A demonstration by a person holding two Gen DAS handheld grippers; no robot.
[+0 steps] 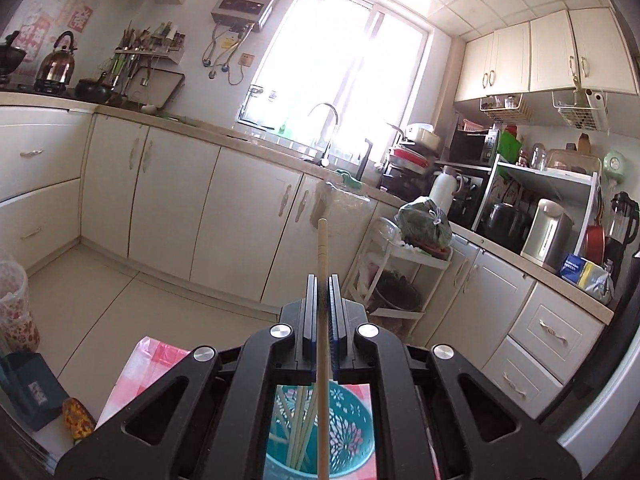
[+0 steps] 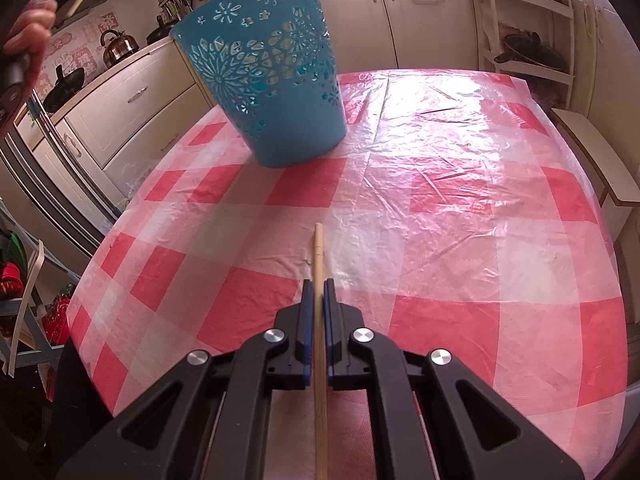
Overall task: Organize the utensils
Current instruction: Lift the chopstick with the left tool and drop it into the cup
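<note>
The room is a bright home kitchen with cream cabinets, a window over the sink, and a counter covered by a red and white checked plastic cloth (image 2: 440, 184). On this cloth stands a blue plastic basket with cut-out flower patterns (image 2: 268, 80), upright, near the far left part of the counter in the right wrist view.

The right hand-held gripper (image 2: 319, 300) is closed on a pale wooden chopstick (image 2: 319, 256), which lies along the line of the fingers and sticks out in front of them, above the cloth and well apart from the basket. The left hand-held gripper (image 1: 322, 300) is also closed on a second pale wooden chopstick (image 1: 322, 248), and it points almost level into the room. Under it, through the frame of the tool, the blue basket (image 1: 348, 420) is visible with several chopsticks already inside.

What could go wrong: each stick is pinched at only one narrow place, so it may turn or slide between the pads when the hand tilts it down. If the tip meets the rim or a cut-out hole, the light basket could tip or slide on the smooth plastic. The two hands may also come close together over the same opening.

I cannot read any brand or label; the red wall stickers are too blurred.
</note>
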